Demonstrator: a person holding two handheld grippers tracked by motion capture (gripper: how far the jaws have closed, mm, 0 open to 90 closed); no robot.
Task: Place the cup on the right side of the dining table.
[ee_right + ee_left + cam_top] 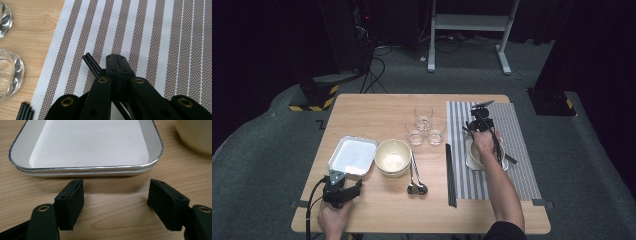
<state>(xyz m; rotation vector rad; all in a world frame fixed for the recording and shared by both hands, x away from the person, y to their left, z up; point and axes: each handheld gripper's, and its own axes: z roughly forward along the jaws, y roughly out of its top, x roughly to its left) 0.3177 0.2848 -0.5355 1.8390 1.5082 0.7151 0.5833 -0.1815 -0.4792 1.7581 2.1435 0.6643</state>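
Right tool (117,65) clamped shut on pair of black chopsticks (90,63), tips poking out just left of its jaws, above striped placemat (160,37). Chopsticks thin, stiff, light, likely slippery; grip mid-shaft. Left tool (115,195) wide open, empty, white tray (87,168) just ahead. No legible writing.

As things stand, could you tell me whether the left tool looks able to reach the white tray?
Probably yes. The left tool is open and faces the tray head-on, with bare table between them. The cream bowl sits off to one side, out of the way.
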